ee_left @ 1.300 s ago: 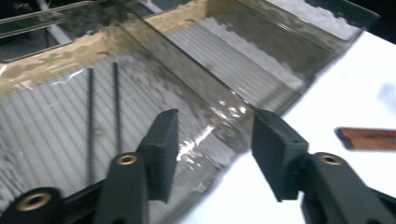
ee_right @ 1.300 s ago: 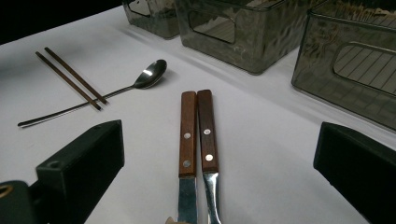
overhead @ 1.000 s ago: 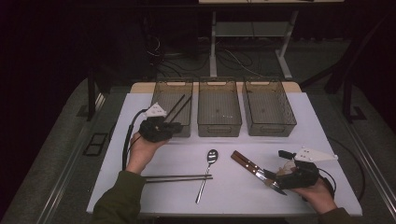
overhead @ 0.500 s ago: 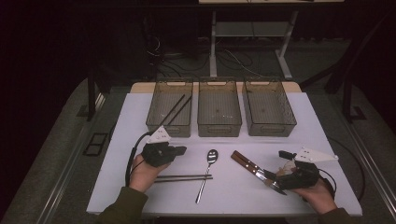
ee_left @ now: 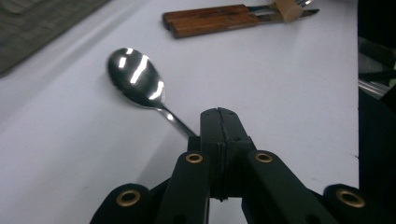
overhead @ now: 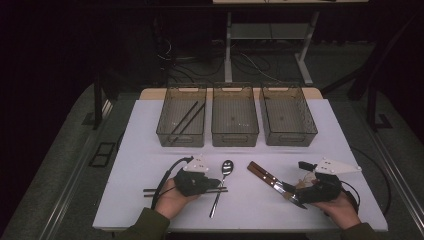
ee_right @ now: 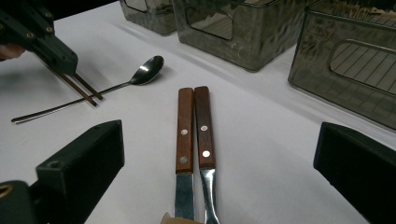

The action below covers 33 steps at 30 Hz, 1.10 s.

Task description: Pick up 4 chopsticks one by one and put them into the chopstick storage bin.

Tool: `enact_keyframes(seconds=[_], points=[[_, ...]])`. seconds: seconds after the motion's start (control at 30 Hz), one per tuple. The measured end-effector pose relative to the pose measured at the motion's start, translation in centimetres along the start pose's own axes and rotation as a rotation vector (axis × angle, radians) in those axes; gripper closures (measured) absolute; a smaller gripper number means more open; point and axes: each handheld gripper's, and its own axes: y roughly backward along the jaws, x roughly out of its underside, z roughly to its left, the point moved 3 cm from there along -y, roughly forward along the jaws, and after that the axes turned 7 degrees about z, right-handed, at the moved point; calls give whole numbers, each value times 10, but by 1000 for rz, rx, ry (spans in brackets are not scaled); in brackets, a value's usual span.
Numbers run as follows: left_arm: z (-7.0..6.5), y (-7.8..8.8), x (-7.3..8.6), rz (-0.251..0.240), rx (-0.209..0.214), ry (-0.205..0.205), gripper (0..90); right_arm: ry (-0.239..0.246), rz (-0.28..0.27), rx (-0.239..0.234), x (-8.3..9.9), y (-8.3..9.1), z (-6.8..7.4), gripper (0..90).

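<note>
On the white table (overhead: 150,165), toward its near edge, the left gripper (overhead: 216,184) has its jaws clamped together on the pair of thin dark chopsticks (overhead: 155,191), whose long axis runs along that edge. The right gripper (overhead: 292,192), jaws wide apart, rests straddling two wooden-handled utensils (ee_right: 195,128).
</note>
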Motion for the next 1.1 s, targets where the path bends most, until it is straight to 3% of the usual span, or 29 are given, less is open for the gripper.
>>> enact_keyframes(seconds=[0.3, 0.37, 0.57, 0.9, 0.93, 1.1], points=[[-6, -16, 0, 50, 13, -33, 896, 4, 2, 1, 0, 0, 0, 18], [-6, -18, 1, 54, 19, -18, 897, 5, 2, 0, 0, 0, 0, 18], [-7, -24, 2, 81, 22, -28, 897, 4, 2, 1, 0, 0, 0, 18], [-2, -25, 2, 86, 5, -19, 897, 2, 2, 1, 0, 0, 0, 18], [-1, -24, 2, 99, 1, -32, 897, 2, 2, 1, 0, 0, 0, 18], [1, -25, 2, 79, -11, -14, 897, 2, 1, 1, 0, 0, 0, 18]])
